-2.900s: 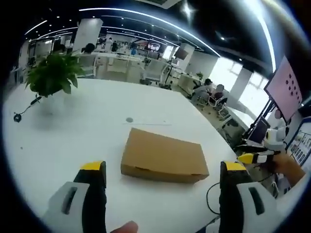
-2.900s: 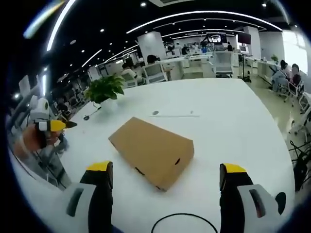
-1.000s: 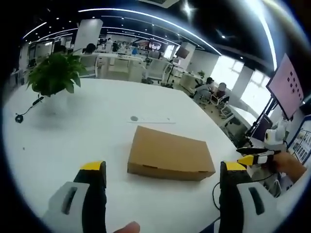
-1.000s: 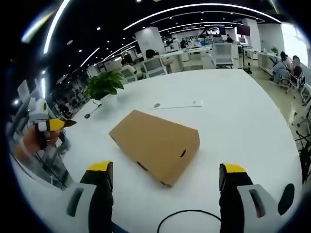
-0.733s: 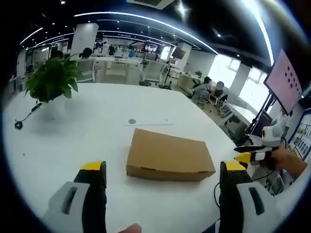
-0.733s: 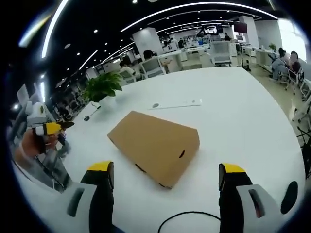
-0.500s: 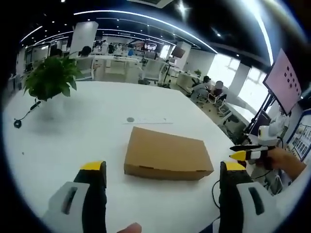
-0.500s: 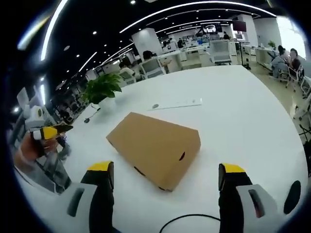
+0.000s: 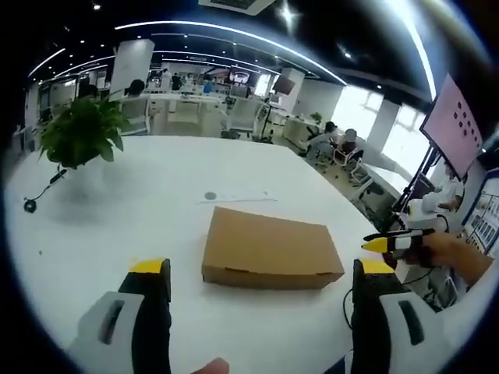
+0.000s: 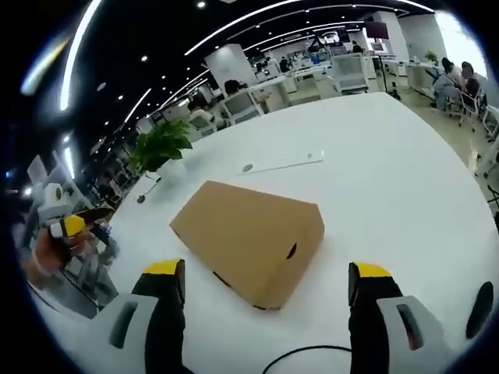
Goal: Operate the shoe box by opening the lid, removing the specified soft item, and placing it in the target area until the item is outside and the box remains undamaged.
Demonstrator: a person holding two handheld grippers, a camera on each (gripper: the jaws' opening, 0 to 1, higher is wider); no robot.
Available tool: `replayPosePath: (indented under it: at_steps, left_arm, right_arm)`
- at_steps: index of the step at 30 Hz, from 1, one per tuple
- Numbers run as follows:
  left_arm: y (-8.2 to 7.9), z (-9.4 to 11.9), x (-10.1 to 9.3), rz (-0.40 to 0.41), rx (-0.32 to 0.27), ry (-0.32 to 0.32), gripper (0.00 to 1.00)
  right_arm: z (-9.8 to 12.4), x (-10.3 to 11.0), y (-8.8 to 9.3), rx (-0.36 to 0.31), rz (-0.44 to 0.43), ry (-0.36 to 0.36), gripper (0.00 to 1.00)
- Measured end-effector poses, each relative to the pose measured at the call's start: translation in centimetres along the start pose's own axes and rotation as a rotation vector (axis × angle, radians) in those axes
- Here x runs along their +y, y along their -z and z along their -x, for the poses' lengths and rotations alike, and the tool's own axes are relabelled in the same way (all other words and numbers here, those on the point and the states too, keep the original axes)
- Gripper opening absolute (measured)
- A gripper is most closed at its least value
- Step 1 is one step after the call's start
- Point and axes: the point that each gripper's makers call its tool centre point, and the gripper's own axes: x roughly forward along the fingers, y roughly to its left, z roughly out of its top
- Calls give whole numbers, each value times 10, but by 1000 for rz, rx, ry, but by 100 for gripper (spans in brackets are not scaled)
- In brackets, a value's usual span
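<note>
Cardboard, plain brown and flat: the closed rectangular shoe box (image 9: 269, 249) lies lid-down-shut on the broad white table (image 9: 117, 226), and it serves as the landmark for everything else. In the left gripper view the left gripper (image 9: 261, 292), black-jawed with yellow tips, stands on the near side of the box with its jaws spread wide, one to each side of the box's near long wall and clear of it; nothing is between them. To the right of the box, past the table's edge, the right gripper (image 9: 390, 243) comes into that view, held in a person's hand (image 9: 444, 251); from this angle I cannot tell how far apart its jaws are.

In the right gripper view the right gripper's jaws rise wide apart and bare, with the box (image 10: 249, 238) ahead of them, a corner turned toward the camera and a small oval hole in its end wall. A black cable (image 10: 312, 357) loops on the table just nearer than the box. Beyond the box lie a thin white strip (image 10: 284, 162) and a small round grey mark (image 10: 248, 167). Farther off on the box's left stands a leafy green potted plant (image 10: 161, 144).
</note>
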Motion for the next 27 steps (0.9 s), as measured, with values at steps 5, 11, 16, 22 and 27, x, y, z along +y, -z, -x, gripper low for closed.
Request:
replayPosePath:
  at_steps: [5, 11, 16, 22, 27]
  left_arm:
    - [-4, 3, 0, -13, -16, -4, 99]
    - [-7, 4, 0, -16, -22, -6, 99]
    - [-11, 4, 0, -15, -38, -9, 99]
    - [-5, 1, -1, -8, -8, -5, 99]
    - [-4, 1, 0, 2, 4, -12, 99]
  right_arm:
    - [-3, 2, 2, 6, -6, -9, 88]
    - [-7, -1, 7, 8, -46, -15, 88]
    - [-12, -5, 6, 10, -72, -21, 87]
    - [-18, -10, 1, 14, -100, -21, 85]
    - [-23, -16, -1, 11, -110, -22, 84]
